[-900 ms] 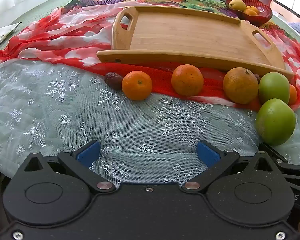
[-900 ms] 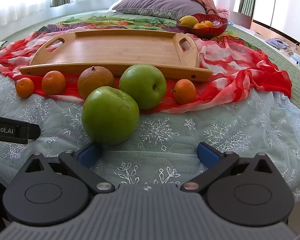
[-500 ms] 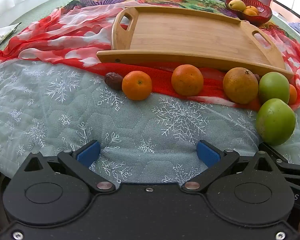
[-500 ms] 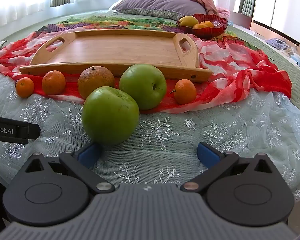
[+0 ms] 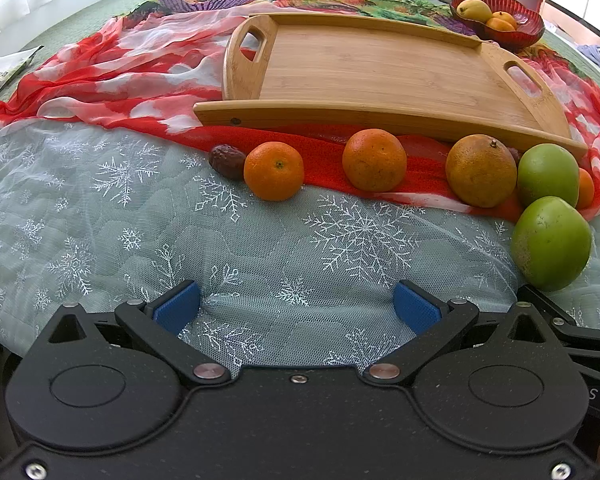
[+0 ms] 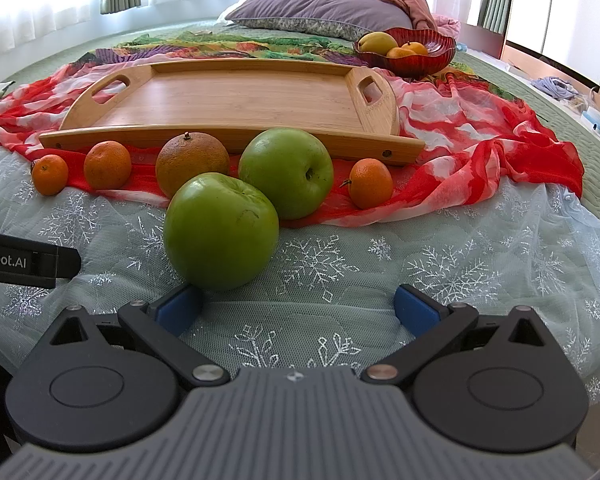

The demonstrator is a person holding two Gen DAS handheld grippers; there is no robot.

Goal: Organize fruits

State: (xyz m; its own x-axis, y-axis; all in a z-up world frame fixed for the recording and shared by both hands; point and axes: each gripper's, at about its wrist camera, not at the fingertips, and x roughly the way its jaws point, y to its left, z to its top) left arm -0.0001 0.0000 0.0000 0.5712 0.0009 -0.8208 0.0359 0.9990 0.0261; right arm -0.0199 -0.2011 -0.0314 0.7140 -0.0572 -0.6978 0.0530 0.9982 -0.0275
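Note:
A row of fruit lies on the bed in front of a bare bamboo tray (image 5: 380, 68) (image 6: 236, 100). From the left: a dark date (image 5: 227, 160), a small mandarin (image 5: 274, 171), a second mandarin (image 5: 374, 159), a dull brownish orange (image 5: 481, 170) (image 6: 192, 162), two green apples (image 6: 286, 172) (image 6: 221, 230) and one more mandarin (image 6: 371, 183). My left gripper (image 5: 296, 308) stands open over the snowflake cloth, short of the mandarins. Wide open too, my right gripper (image 6: 298, 308) has its left pad just under the near green apple (image 5: 551, 242).
A red glass bowl (image 6: 432, 58) with a yellow fruit and mandarins sits behind the tray's right end. A red-and-white scarf (image 5: 120, 76) lies under the tray. A purple pillow (image 6: 320, 6) is at the bed's head. The left gripper's body (image 6: 28, 258) shows at the right view's left edge.

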